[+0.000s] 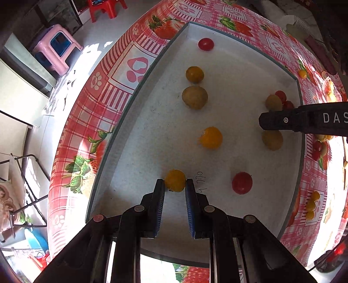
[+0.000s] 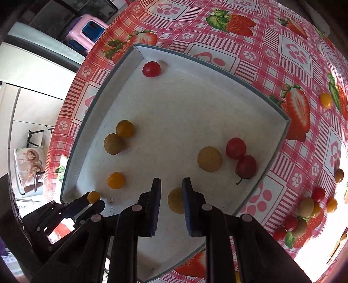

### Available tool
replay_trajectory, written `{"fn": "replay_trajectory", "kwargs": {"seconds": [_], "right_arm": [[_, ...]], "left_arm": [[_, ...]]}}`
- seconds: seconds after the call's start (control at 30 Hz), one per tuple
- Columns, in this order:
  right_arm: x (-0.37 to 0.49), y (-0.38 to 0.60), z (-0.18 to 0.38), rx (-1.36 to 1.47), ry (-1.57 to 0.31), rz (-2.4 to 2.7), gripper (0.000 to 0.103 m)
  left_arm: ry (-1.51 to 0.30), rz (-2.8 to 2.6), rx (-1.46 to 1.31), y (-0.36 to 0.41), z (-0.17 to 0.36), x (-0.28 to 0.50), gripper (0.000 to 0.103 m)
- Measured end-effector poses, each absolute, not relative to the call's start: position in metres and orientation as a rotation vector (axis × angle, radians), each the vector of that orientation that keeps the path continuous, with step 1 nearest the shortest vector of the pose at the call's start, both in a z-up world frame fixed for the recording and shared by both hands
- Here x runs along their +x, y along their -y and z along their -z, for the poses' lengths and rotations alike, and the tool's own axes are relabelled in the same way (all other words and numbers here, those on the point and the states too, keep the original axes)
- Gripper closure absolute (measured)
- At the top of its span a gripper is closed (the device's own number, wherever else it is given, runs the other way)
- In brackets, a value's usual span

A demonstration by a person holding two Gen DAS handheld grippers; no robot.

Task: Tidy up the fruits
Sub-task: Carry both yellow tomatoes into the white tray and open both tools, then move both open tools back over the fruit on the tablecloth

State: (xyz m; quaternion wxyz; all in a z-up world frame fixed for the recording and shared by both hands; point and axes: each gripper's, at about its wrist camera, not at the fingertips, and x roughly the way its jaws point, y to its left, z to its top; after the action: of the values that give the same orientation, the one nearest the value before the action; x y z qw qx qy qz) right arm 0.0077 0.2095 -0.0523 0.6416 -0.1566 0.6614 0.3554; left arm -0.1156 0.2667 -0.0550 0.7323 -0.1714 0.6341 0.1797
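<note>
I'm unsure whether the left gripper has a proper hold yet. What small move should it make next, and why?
Probably close the left gripper a little more on the small orange fruit. The fruit sits between the fingertips at their very ends, low in the white tray, and whether the pads actually press it is hard to tell. A firmer pinch before lifting seems safest, since a round fruit held at the tips could roll out.

We see a table (image 1: pixel 121 82) covered in a red-and-pink checked cloth printed with strawberries. Beyond it lies a pale grey floor (image 1: pixel 108 28) with a bright sun patch, a pink stool (image 1: pixel 55 46), a red plastic chair (image 1: pixel 106 8) and a folding metal rack (image 1: pixel 28 185).
</note>
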Motion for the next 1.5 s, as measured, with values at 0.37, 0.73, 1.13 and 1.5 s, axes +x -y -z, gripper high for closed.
{"fn": "replay_trajectory", "kwargs": {"seconds": [0.37, 0.73, 1.13, 1.5], "right_arm": [[0.006, -0.201, 0.041, -0.306, -1.502, -0.827, 0.048], [0.029, -0.152, 0.008, -0.205, -1.463, -0.761, 0.021], [0.044, -0.028, 0.026, -0.098, -1.494, -0.539, 0.021], [0.045, 0.086, 0.055, -0.029, -1.562, -0.326, 0.021]], "left_arm": [[-1.373, -0.393, -0.313, -0.253, 0.047, -0.109, 0.019], [-1.388, -0.359, -0.271, -0.231, 0.034, -0.104, 0.019], [-1.362, -0.219, -0.174, -0.17, 0.007, -0.072, 0.019], [-1.381, -0.031, -0.133, -0.081, 0.01, -0.035, 0.019]]}}
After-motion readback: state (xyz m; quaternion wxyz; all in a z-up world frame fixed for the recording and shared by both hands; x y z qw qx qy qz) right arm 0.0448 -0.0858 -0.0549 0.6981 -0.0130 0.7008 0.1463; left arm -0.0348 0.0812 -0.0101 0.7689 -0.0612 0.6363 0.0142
